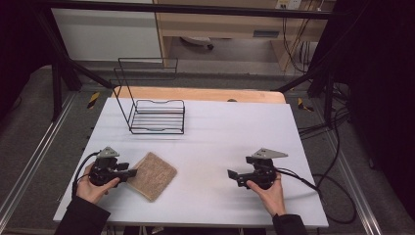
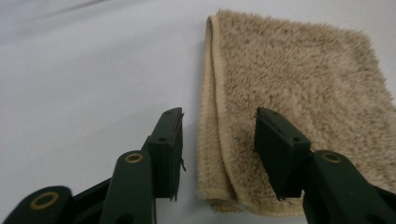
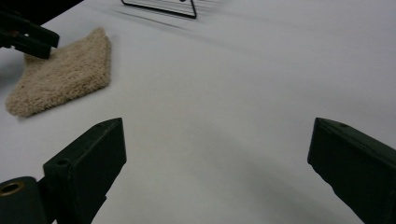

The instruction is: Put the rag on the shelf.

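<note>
The folded tan towel (image 1: 152, 176) is lying flat on the white counter (image 1: 220, 132), right at the tips of the left gripper (image 1: 131, 172). In the left gripper view that gripper (image 2: 218, 151) is straddling the towel's folded edge, jaws standing about half open, one on bare counter and one over the pile, pads not pressing yet, so nothing is being held. That looks like a line-up for pinching the doubled edge, where the layers give the most to bite on. Out to the other side, the right gripper (image 1: 231, 175) is hovering over bare counter, well apart from the towel, jaws spread wide with nothing between them, likely waiting its turn. Beyond both grippers, the black wire rack (image 1: 156, 116) is standing at the far side of the counter, possibly where the towel is headed. No brand, label or writing is readable anywhere.
</note>
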The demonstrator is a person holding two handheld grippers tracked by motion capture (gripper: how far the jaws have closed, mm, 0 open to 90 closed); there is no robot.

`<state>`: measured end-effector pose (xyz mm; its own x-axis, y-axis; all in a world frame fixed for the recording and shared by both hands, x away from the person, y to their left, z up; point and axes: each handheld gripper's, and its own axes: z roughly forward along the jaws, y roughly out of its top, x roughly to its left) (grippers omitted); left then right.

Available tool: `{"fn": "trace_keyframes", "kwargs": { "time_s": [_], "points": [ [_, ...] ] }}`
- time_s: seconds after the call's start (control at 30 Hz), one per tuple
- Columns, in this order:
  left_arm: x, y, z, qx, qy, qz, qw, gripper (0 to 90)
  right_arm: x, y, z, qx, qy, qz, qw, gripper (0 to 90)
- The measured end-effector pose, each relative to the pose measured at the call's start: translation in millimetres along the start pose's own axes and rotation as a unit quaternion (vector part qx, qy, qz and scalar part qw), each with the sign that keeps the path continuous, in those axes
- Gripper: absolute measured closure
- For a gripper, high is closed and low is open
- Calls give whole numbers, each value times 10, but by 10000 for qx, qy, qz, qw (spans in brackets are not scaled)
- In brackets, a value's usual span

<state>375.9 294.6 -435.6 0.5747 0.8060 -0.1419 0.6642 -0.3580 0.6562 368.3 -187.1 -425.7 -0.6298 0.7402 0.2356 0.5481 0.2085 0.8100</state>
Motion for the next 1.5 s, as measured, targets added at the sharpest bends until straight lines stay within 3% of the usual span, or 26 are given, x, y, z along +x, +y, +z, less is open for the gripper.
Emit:
{"fn": "trace_keyframes", "kwargs": {
  "time_s": [0.1,0.17,0.27,0.4,0.43,0.53,0.57,0.73,0.83,0.93,1.1,1.17,1.27,1.37,1.5],
  "points": [
    [32,-32,16,53,-77,-56,9999,584,198,92,170,88,170,-118,9997,97],
    [37,-44,7,41,-153,-93,9998,618,257,113,227,118,199,-191,9995,101],
    [2,-51,17,98,-200,-15,9998,681,472,165,420,227,256,-421,9985,137],
    [-5,-46,6,167,-242,-72,9995,739,713,211,665,388,370,-519,9972,192],
    [-8,-47,1,168,-273,-102,9994,804,829,244,795,429,404,-587,9965,233],
    [-15,-42,0,181,-305,-121,9993,829,923,278,921,451,397,-601,9964,280],
    [-15,-42,2,175,-300,-124,9993,833,979,299,1053,456,409,-498,9969,314],
    [13,-67,11,49,-237,-33,9997,795,1057,307,1273,603,451,-386,9964,365],
    [28,-79,19,66,-263,-85,9996,749,1130,297,1393,642,458,-342,9963,418],
    [43,-80,16,143,-373,-250,9989,774,1186,278,1472,732,456,-377,9956,494],
    [28,-58,7,229,-365,-386,9983,826,1208,255,1507,818,549,-150,9950,668],
    [24,-59,2,218,-368,-426,9982,842,1197,271,1514,849,643,-64,9943,801],
    [26,-63,-9,182,-416,-505,9977,850,1180,312,1504,834,675,-20,9942,846],
    [5,-73,-22,128,-612,-641,9960,852,1152,376,1479,826,678,-28,9943,852],
    [-123,-70,-18,-52,-713,-579,9958,840,1042,568,1438,775,614,-80,9951,848]
  ]
}}
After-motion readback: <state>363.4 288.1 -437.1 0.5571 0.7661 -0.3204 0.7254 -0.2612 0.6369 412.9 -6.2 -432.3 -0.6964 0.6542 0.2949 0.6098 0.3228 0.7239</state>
